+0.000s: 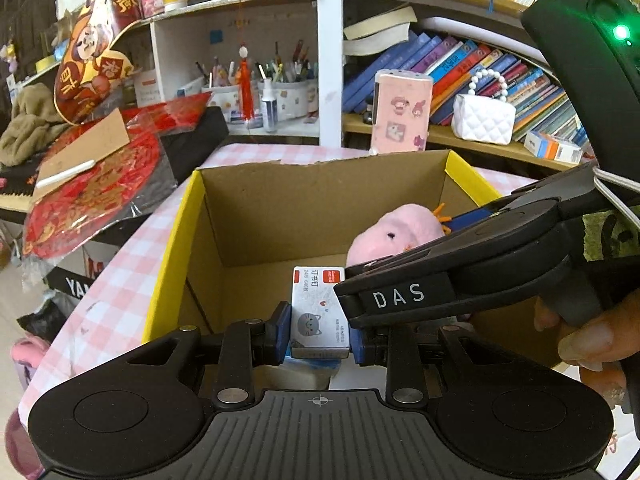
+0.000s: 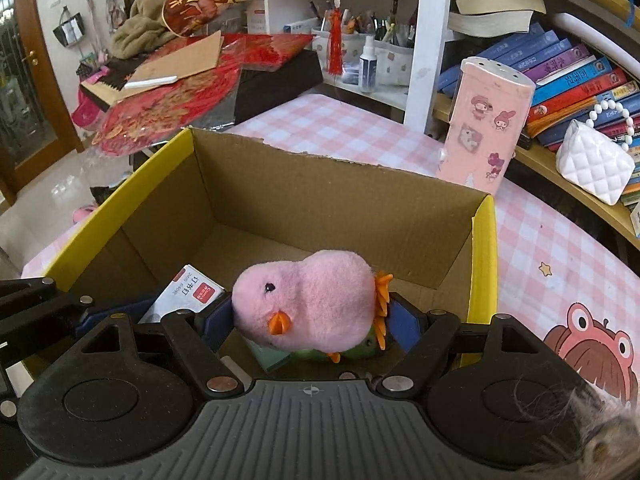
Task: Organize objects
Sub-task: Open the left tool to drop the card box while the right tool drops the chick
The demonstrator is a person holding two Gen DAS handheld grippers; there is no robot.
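Cardboard box (image 1: 256,216) with yellow rim is seen open on the pink checked tablecloth (image 1: 132,256) in the left wrist view. A small white staple box (image 1: 318,312) is pinched between the blue pads of the left gripper (image 1: 320,338), held above the box's near edge. The right gripper (image 1: 400,296) crosses in from the right, partly hiding the pink plush chick (image 1: 394,234). A person's hand (image 1: 592,336) is seen on the right handle.

In the right wrist view the pink plush chick (image 2: 308,300) is clamped between the blue pads of the right gripper (image 2: 310,320), fingers set wide around its body, over the cardboard box (image 2: 320,200). The staple box (image 2: 188,292) is seen just left. Something green sits under the chick; it cannot be told whether that is part of the toy.

Both items are judged ready for release. Each gripper is best lowered further inside the walls, and the two items kept apart, so neither is knocked on opening.
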